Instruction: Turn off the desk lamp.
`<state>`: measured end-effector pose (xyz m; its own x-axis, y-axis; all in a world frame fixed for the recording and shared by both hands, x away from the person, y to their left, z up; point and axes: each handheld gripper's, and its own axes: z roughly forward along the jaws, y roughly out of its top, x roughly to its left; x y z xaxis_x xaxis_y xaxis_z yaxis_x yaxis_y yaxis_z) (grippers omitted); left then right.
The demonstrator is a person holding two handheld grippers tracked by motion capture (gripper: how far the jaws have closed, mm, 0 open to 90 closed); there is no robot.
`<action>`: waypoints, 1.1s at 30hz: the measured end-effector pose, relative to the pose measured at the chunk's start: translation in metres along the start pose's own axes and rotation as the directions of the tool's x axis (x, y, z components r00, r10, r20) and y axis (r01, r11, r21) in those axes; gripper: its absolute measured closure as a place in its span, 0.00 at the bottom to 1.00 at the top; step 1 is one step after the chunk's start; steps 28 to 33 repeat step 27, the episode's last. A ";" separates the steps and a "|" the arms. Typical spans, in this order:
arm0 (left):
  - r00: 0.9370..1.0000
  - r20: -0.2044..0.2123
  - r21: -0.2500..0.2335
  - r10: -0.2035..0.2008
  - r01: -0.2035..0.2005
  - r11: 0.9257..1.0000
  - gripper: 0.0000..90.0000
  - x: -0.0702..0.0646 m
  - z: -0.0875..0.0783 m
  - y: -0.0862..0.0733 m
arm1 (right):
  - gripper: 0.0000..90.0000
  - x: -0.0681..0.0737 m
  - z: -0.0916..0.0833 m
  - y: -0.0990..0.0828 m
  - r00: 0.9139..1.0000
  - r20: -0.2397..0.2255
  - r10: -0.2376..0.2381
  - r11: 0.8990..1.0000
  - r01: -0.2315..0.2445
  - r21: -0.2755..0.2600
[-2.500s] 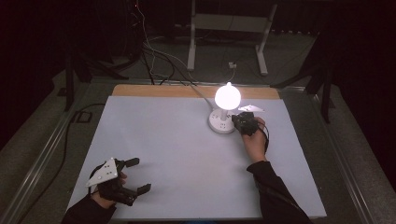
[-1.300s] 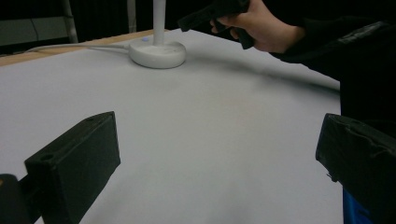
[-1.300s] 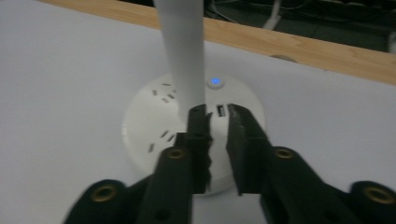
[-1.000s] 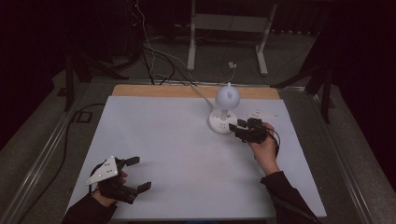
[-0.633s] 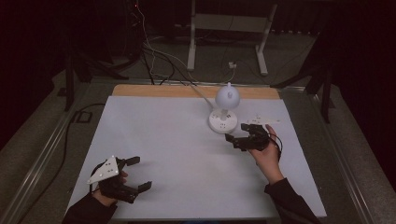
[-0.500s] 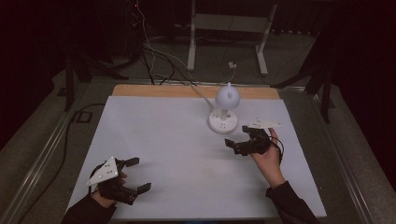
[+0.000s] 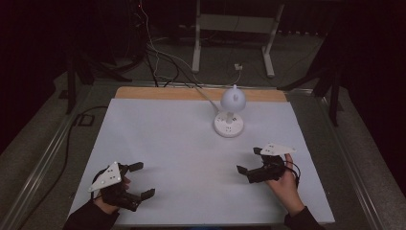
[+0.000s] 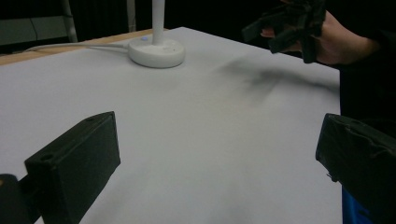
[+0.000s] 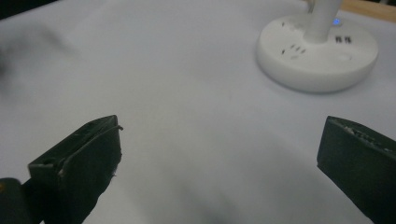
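A white desk lamp with a globe head stands unlit on its round base at the back middle of the white table top. My right gripper hovers open in front of the base, a hand's length nearer to me, with nothing between its fingers. In the right gripper view the base lies ahead to the right of the open right gripper. My left gripper rests open and empty at the near left corner. The left gripper view shows the open left gripper, the base and the right gripper farther off.
The lamp's white cable runs off the back over a wooden strip. A metal stand and dark cables sit on the floor behind the table. A metal rail borders the left side.
The lamp, lit 2.5 s ago, is now dark. My right gripper has drawn back from the lamp base toward the near right. The left gripper has stayed put.
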<state>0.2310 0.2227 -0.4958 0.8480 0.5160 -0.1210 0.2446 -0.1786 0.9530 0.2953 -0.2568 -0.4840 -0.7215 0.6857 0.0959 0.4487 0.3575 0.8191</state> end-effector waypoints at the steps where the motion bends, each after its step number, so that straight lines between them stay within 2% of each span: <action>1: 1.000 0.000 -0.004 -0.002 0.002 1.000 0.00 0.000 0.000 0.000 | 0.00 0.000 0.000 0.000 1.000 0.000 0.000 1.000 0.000 0.000; 7: 1.000 0.001 -0.005 -0.003 0.003 1.000 0.01 0.000 -0.001 0.000 | 0.00 0.005 -0.012 -0.018 1.000 0.000 -0.005 1.000 0.005 0.013; 15: 1.000 -0.001 -0.002 -0.001 0.001 1.000 0.01 0.000 -0.001 0.000 | 0.00 -0.001 -0.025 -0.039 0.999 0.030 0.027 0.998 -0.029 0.052; 16: 1.000 -0.002 0.000 -0.001 0.001 1.000 0.00 0.000 -0.001 0.000 | 0.00 -0.002 -0.028 -0.044 0.999 0.046 0.026 0.998 -0.029 0.061; 22: 1.000 0.000 0.002 -0.002 0.002 1.000 0.00 0.000 0.000 0.000 | 0.00 -0.009 -0.031 -0.049 0.997 0.064 0.046 0.997 -0.050 0.062; 27: 1.000 0.000 0.000 -0.004 0.004 1.000 0.01 0.000 0.000 0.000 | 0.00 -0.008 -0.029 -0.048 0.997 0.068 0.018 0.998 -0.023 0.066; 33: 1.000 0.000 0.000 -0.004 0.004 1.000 0.01 0.000 0.000 0.000 | 0.00 -0.008 -0.029 -0.048 0.997 0.068 0.018 0.998 -0.023 0.066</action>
